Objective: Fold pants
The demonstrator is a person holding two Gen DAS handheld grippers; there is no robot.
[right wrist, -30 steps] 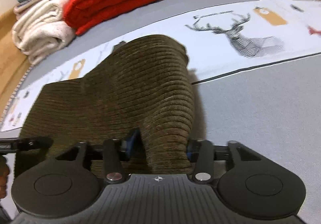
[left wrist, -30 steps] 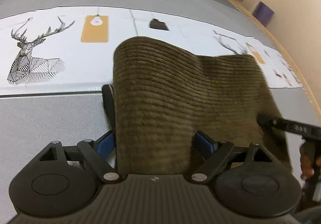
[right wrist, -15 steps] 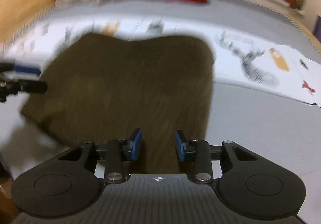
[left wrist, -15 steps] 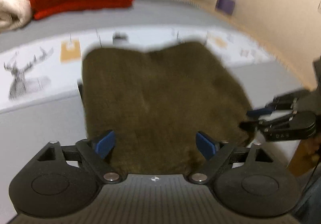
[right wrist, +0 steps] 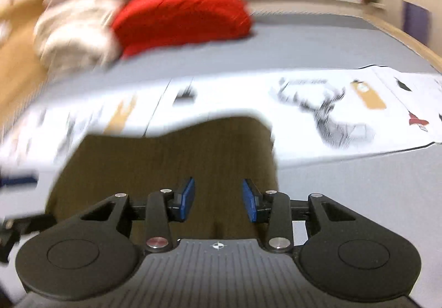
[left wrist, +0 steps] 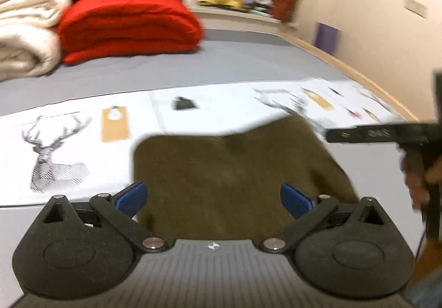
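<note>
The olive-brown corduroy pants (left wrist: 229, 170) lie folded and flat on the bed, partly over the white printed sheet. My left gripper (left wrist: 212, 197) hovers above their near edge. Its jaws are opening wide, and the blue pads (left wrist: 129, 196) touch nothing. Over the right part of the pants (right wrist: 171, 164) hangs my right gripper (right wrist: 218, 199). Its jaws are opening, and only a narrower gap shows between its pads (right wrist: 187, 197), clear of the cloth below. In the left wrist view the right gripper (left wrist: 373, 134) reaches in from the right, held by a hand (left wrist: 420, 170).
A white sheet with deer prints (left wrist: 55, 153) crosses the grey bed (left wrist: 248, 59). At the back lie a folded red blanket (left wrist: 129, 26) and cream blankets (left wrist: 25, 31). A wooden bed edge (left wrist: 359, 73) and a wall run along the right.
Both grippers have let go of the raised pants edge and lifted away. The pants have dropped flat. The left jaws have spread wider.
</note>
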